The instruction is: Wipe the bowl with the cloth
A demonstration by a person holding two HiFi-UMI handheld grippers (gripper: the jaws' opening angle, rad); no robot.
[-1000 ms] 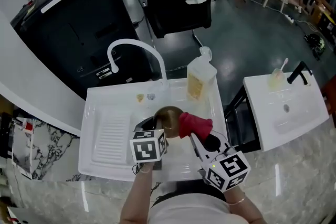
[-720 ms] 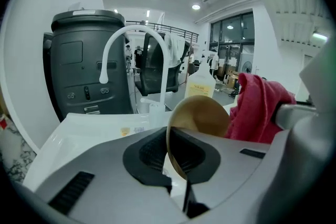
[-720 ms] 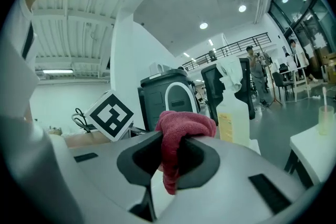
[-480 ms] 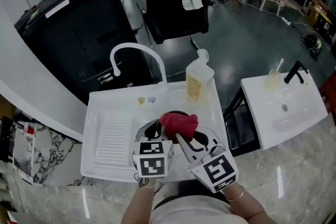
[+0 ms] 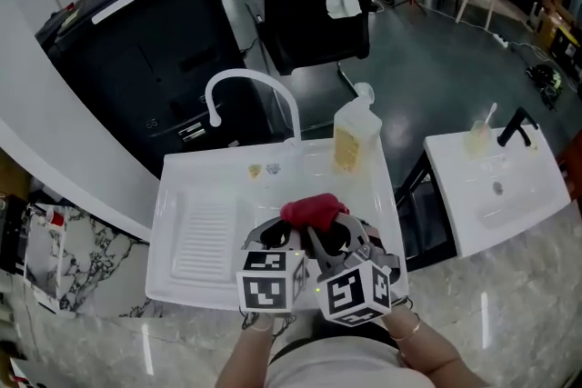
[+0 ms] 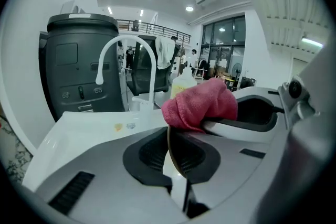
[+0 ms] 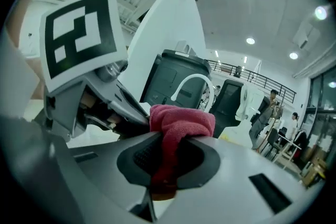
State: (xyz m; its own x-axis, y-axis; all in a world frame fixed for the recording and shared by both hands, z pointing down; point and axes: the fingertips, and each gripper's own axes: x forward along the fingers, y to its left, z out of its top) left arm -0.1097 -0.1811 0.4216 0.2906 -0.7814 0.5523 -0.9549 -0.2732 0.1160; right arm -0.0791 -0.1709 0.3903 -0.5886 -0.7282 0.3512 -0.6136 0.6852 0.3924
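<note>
The brown bowl [image 6: 169,147] shows only as a thin rim edge-on in the left gripper view, pinched between the shut jaws of my left gripper [image 6: 170,153]. The red cloth [image 5: 314,211] is bunched over it above the white sink [image 5: 182,186]. My right gripper [image 7: 167,165] is shut on the cloth [image 7: 181,120], which pokes out past its pads. In the head view both grippers sit side by side, the left [image 5: 273,233] and the right [image 5: 320,236], and the bowl itself is hidden under cloth and jaws. The cloth [image 6: 202,105] touches the bowl's rim.
A white curved faucet [image 5: 247,91] and a soap bottle [image 5: 355,136] stand at the sink's back edge. The ribbed draining board [image 5: 205,236] lies to the left. A black bin [image 5: 136,32], a black chair [image 5: 314,14] and a second white basin [image 5: 496,186] lie beyond.
The right gripper has carried the cloth left, from beside the bowl to on top of it. The two marker cubes have come close together, and the bowl's brown inside no longer shows.
</note>
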